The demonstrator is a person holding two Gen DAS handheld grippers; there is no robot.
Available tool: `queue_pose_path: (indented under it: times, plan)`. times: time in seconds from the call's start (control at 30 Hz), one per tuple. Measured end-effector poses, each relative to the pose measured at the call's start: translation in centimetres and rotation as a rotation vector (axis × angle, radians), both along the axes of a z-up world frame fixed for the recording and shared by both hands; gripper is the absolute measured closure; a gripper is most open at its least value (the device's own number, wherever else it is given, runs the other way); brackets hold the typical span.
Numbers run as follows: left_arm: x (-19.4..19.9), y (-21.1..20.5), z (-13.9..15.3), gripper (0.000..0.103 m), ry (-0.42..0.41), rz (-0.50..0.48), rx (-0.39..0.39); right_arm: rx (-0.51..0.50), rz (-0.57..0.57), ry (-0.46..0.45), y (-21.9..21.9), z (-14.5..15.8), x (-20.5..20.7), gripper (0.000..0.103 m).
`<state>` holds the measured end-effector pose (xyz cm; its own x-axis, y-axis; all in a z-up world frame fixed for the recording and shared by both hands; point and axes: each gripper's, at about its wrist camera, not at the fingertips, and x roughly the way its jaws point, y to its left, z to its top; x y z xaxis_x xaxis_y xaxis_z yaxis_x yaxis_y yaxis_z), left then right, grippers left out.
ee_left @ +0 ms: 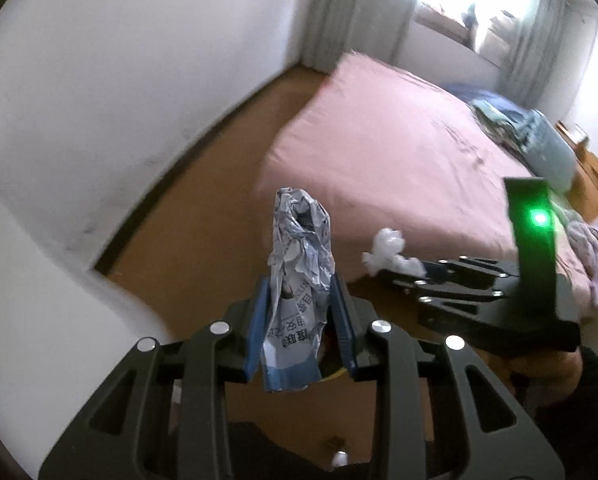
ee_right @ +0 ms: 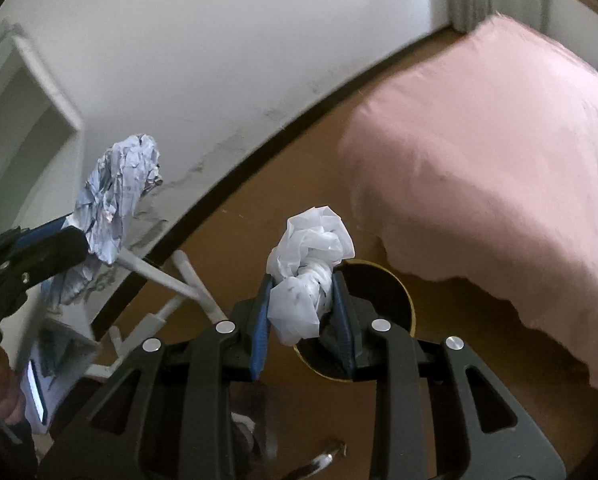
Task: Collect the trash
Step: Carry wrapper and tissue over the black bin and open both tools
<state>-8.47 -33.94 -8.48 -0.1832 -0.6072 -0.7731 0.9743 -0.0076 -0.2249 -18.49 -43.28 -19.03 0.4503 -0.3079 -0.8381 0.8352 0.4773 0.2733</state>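
Right wrist view: pink bed [ee_right: 479, 168] at right; round dark bin [ee_right: 395, 292] on the floor below the right gripper [ee_right: 301, 304], contents unclear. It clamps a white plastic bag [ee_right: 311, 264]. Left gripper [ee_left: 299, 320] clamps a crumpled printed wrapper [ee_left: 299, 264].

Daylight pours from the window [ee_left: 475, 4] at the upper right of the left wrist view and blows out to white glare there. Both fisheye pictures bend the walls and darken at the corners. The pink bed [ee_right: 499, 160] and room edges look softly blurred.
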Motion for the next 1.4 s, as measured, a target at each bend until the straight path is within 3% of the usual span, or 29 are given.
queue_pose_path:
  times: [0.27, 0.47, 0.67, 0.73, 0.77, 0.8, 1.13, 1.27, 1.3, 1.4]
  plan:
    - [-2.5, -5.2, -6.3, 0.072, -0.009, -0.032, 0.101, 0.139, -0.007, 0.059, -3.0, -7.5, -1.4, 0.075]
    - [-2.8, -6.8, -8.7, 0.072, -0.015, -0.020, 0.141, 0.191, -0.007, 0.069, -3.3, -10.1, -1.4, 0.075]
    - [-2.3, -7.2, -9.2, 0.072, -0.018, -0.012, 0.165, 0.209, -0.005, 0.053, -4.0, -10.2, -1.0, 0.073]
    - [-2.1, -7.1, -9.1, 0.072, -0.021, -0.008, 0.170, 0.209, -0.009, 0.047, -4.3, -10.1, -1.1, 0.064]
    - [-2.1, -7.2, -9.3, 0.072, -0.022, -0.008, 0.173, 0.205, -0.011, 0.042, -4.4, -10.1, -1.1, 0.052]
    - [-2.1, -7.3, -9.3, 0.072, -0.022, -0.007, 0.175, 0.201, -0.013, 0.038, -4.3, -10.2, -1.1, 0.047]
    - [-2.6, -8.5, -9.8, 0.072, -0.021, -0.019, 0.193, 0.190, -0.065, 0.009, -4.9, -9.2, -2.7, 0.047]
    - [-3.3, -9.1, -9.8, 0.070, -0.007, -0.045, 0.192, 0.162, -0.104, -0.013, -4.7, -7.5, -4.3, 0.047]
    - [-3.5, -9.2, -9.8, 0.067, -0.008, -0.052, 0.190, 0.155, -0.113, -0.015, -4.6, -7.2, -4.7, 0.047]
    - [-4.2, -9.5, -9.3, 0.044, -0.026, -0.061, 0.177, 0.130, -0.139, -0.018, -4.6, -5.9, -5.9, 0.047]
